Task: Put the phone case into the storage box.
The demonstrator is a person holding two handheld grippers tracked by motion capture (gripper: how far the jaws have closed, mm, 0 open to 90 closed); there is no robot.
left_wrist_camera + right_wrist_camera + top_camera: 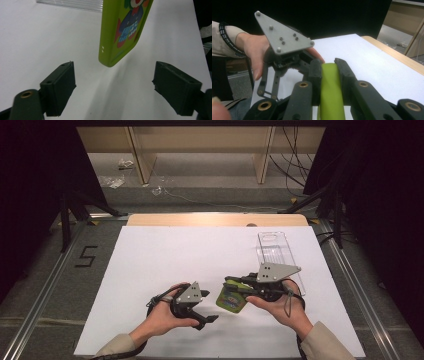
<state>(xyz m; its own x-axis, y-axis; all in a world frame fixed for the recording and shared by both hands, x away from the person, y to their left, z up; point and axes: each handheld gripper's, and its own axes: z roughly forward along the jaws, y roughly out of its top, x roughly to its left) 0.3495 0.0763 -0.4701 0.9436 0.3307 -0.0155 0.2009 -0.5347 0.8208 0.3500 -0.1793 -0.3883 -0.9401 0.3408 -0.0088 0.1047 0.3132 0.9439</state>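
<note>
The right claw (pixel 231 282) is closed on the edge of a green case (pixel 231 300) and holds it tilted above the white counter (pixel 165 255). The left claw (pixel 209 306) is wide open and empty, just beside the case. A clear tray (pixel 274 247) lies near the counter's far right edge; the left half is free

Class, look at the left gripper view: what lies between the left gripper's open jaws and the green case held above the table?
Nothing: between the left gripper and the green case the left gripper view shows just bare white table.
</note>
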